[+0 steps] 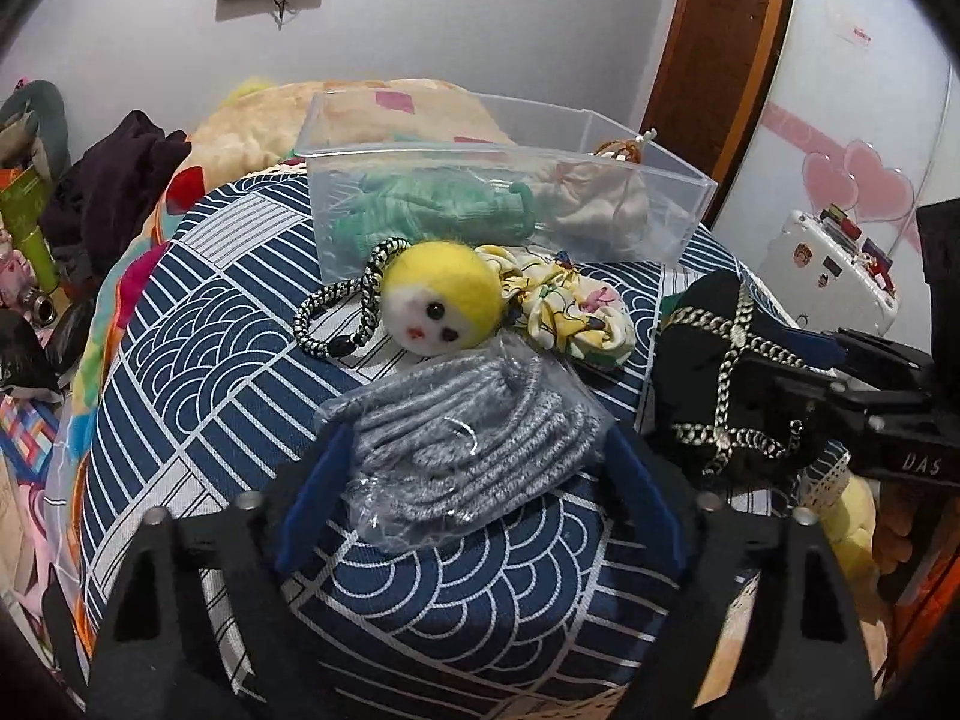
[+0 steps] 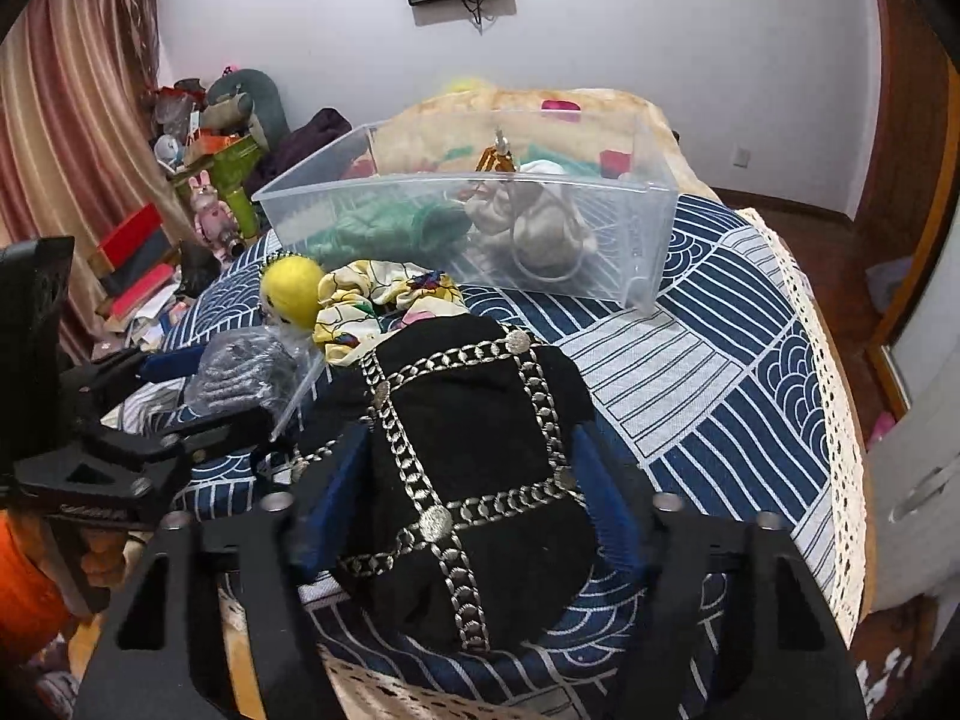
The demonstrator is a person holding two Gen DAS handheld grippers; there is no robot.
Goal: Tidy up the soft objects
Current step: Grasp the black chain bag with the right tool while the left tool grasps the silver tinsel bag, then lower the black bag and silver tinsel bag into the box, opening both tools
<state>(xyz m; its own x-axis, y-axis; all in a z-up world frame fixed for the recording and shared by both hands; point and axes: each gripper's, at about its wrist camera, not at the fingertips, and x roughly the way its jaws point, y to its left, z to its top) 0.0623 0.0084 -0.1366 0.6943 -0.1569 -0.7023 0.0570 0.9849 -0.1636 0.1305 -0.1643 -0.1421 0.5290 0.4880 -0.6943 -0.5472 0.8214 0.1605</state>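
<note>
My left gripper (image 1: 474, 456) is open, its blue fingers on either side of a clear bag of grey hair ties (image 1: 462, 438) on the blue patterned cloth (image 1: 198, 330). My right gripper (image 2: 468, 450) is open, its fingers straddling a black fabric piece with silver chain trim (image 2: 468, 480). A yellow felt doll head (image 1: 441, 297) on a black-and-white cord and a floral scrunchie (image 1: 570, 306) lie behind the bag. A clear plastic box (image 1: 498, 204) at the back holds a green knit item (image 1: 432, 210) and a beige pouch (image 1: 600, 204).
A lace-edged table rim (image 2: 834, 420) runs along the right. A blanket pile (image 1: 336, 114) lies behind the box. Clutter and toys (image 2: 210, 180) stand at far left, and a white suitcase (image 1: 834, 264) to the right.
</note>
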